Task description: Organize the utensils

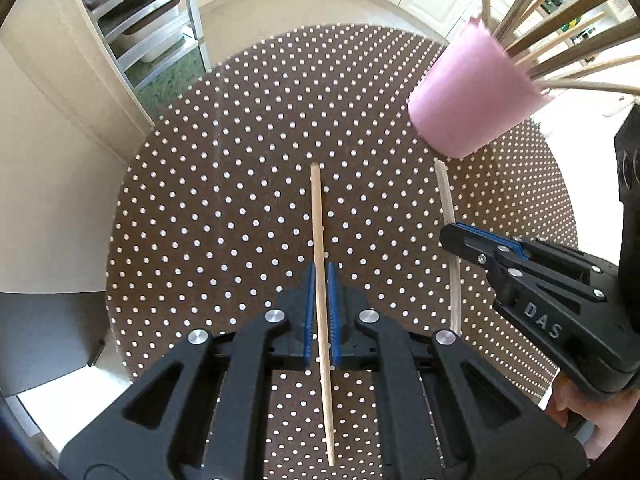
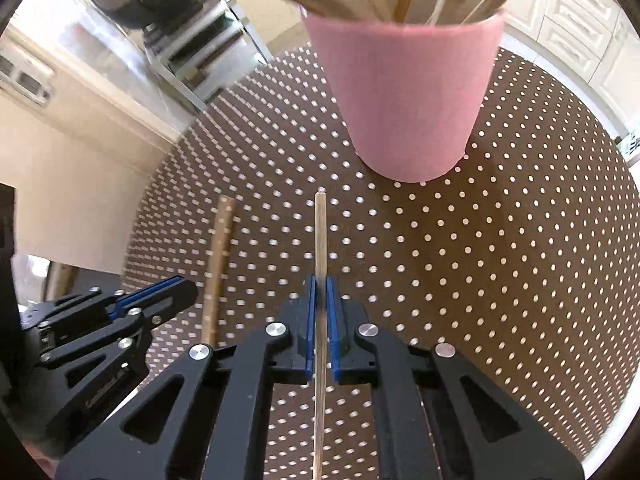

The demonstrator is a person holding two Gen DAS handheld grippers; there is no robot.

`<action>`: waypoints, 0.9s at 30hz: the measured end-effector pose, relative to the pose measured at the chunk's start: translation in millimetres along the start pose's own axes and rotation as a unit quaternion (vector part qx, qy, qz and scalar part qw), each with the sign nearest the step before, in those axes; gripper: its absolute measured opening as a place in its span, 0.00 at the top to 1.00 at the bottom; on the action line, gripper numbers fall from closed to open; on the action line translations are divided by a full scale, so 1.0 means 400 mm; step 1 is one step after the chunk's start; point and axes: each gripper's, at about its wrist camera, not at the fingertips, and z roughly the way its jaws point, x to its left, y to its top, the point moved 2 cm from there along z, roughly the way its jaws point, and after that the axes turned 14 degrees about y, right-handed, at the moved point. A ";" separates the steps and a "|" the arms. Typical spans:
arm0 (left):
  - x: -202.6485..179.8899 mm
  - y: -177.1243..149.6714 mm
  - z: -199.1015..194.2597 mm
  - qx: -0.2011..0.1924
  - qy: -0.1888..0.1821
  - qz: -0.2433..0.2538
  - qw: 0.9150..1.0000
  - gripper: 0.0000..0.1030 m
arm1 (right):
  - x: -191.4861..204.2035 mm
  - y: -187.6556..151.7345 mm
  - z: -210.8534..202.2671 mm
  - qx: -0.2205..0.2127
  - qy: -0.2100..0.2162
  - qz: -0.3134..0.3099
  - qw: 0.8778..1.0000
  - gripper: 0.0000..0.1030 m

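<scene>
A pink cup [image 1: 472, 96] holding several wooden chopsticks stands on the round dotted brown table [image 1: 224, 184]; it also shows in the right wrist view [image 2: 404, 96]. My left gripper [image 1: 320, 276] is shut on a wooden chopstick [image 1: 318, 208] that points forward along the fingers. My right gripper [image 2: 320, 284] is shut on a second, paler chopstick [image 2: 320, 232], its tip just short of the cup. The right gripper [image 1: 452, 236] shows at the right of the left wrist view with its chopstick [image 1: 446, 196]. The left gripper [image 2: 192, 288] and its chopstick [image 2: 220, 256] show at the left of the right wrist view.
A metal shelf rack [image 1: 148, 28] stands beyond the table at the far left, next to a cream wall [image 1: 48, 176]. White cabinets [image 2: 580, 32] lie behind the cup. The table edge [image 1: 116, 240] curves near at the left.
</scene>
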 end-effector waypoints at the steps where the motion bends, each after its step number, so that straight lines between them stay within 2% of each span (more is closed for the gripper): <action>1: 0.004 -0.002 -0.008 -0.004 -0.004 -0.002 1.000 0.93 | 0.001 -0.003 -0.010 -0.006 0.005 0.003 1.000 0.96; 5: 0.030 -0.013 -0.056 -0.024 -0.018 -0.007 1.000 0.94 | 0.006 -0.024 -0.072 -0.046 0.044 0.019 0.998 0.96; 11: 0.053 -0.035 -0.140 -0.061 -0.036 -0.003 0.997 0.94 | 0.007 -0.073 -0.211 -0.098 0.061 0.004 0.993 0.96; 14: 0.061 -0.046 -0.147 -0.050 -0.040 -0.015 0.998 0.94 | -0.014 -0.105 -0.280 -0.109 0.062 0.007 0.992 0.96; 18: 0.062 -0.064 -0.138 -0.029 -0.040 -0.017 0.999 0.92 | -0.023 -0.131 -0.317 -0.115 0.057 0.017 0.992 0.96; 20: 0.052 -0.068 -0.131 -0.025 -0.038 -0.012 0.999 0.79 | -0.027 -0.143 -0.321 -0.116 0.055 0.022 0.991 0.96; 21: 0.049 -0.072 -0.130 -0.025 -0.035 -0.011 0.999 0.58 | -0.030 -0.149 -0.324 -0.116 0.055 0.025 0.991 0.96; 22: 0.046 -0.073 -0.133 -0.028 -0.033 -0.011 0.999 0.43 | -0.030 -0.147 -0.318 -0.117 0.055 0.026 0.991 0.96; 27: 0.033 -0.073 -0.112 -0.026 -0.025 -0.002 0.999 0.43 | -0.010 -0.143 -0.295 -0.118 0.053 0.031 0.991 0.96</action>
